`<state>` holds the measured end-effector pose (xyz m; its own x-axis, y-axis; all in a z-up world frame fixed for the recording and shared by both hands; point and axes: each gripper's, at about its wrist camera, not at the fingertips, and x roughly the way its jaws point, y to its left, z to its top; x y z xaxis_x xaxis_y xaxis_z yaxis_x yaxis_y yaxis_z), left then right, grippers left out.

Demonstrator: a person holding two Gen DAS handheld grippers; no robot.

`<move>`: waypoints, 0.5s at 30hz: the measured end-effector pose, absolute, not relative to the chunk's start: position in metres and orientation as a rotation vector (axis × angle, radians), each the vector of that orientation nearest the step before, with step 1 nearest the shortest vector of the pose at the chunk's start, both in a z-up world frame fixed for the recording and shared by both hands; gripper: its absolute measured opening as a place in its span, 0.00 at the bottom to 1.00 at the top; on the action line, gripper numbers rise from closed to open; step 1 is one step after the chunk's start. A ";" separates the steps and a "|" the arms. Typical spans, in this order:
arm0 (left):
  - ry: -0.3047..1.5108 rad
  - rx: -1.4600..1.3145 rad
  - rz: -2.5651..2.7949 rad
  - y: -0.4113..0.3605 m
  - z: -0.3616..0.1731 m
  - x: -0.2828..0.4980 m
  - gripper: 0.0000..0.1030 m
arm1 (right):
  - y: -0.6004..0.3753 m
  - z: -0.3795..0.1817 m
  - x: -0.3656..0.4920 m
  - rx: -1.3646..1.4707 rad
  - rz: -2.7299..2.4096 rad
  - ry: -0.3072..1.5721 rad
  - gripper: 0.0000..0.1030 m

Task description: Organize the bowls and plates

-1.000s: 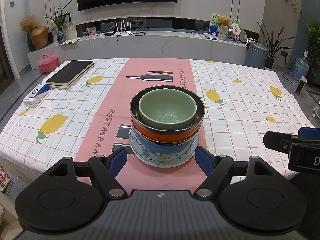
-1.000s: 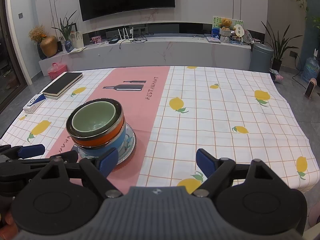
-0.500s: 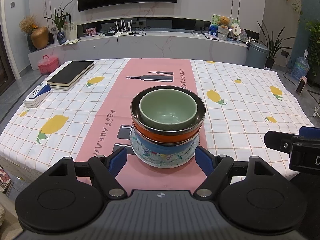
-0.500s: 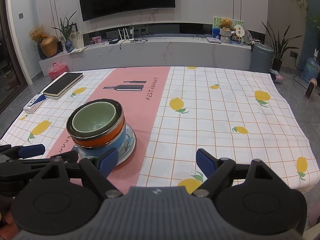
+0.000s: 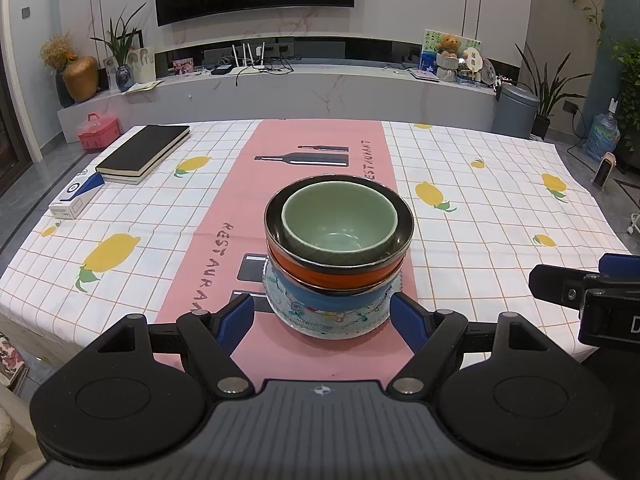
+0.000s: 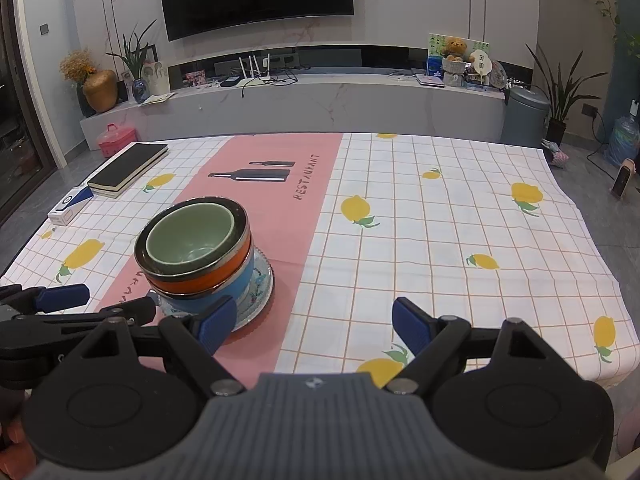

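Stack (image 5: 338, 256) sits straight ahead of your left gripper (image 5: 322, 320), just past spread blue tips, on pink strip of table (image 5: 500, 216). Right gripper (image 6: 314, 326) wide too, empty, stack off to its left. Green bowl (image 5: 340, 226) on top, orange bowl (image 5: 334, 274), blue bowl (image 5: 332, 298), patterned plate (image 5: 332, 326) at bottom.

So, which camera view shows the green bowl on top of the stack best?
The left wrist view: the green bowl sits centred, straight ahead between the open fingers, with its whole rim and inside visible. The right wrist view shows the same bowl off to the left, smaller and more distorted.
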<state>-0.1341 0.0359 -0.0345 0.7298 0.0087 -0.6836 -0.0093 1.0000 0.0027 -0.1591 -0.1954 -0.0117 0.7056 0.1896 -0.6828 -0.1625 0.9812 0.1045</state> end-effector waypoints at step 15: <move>0.753 0.001 0.011 0.036 -0.035 -0.134 0.88 | -0.195 -0.013 -0.158 0.038 0.201 0.769 0.81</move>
<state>-0.1342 0.0360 -0.0345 0.7299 0.0101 -0.6835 -0.0093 0.9999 0.0049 -0.1583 -0.1947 -0.0134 0.7007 0.1939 -0.6866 -0.1661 0.9802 0.1074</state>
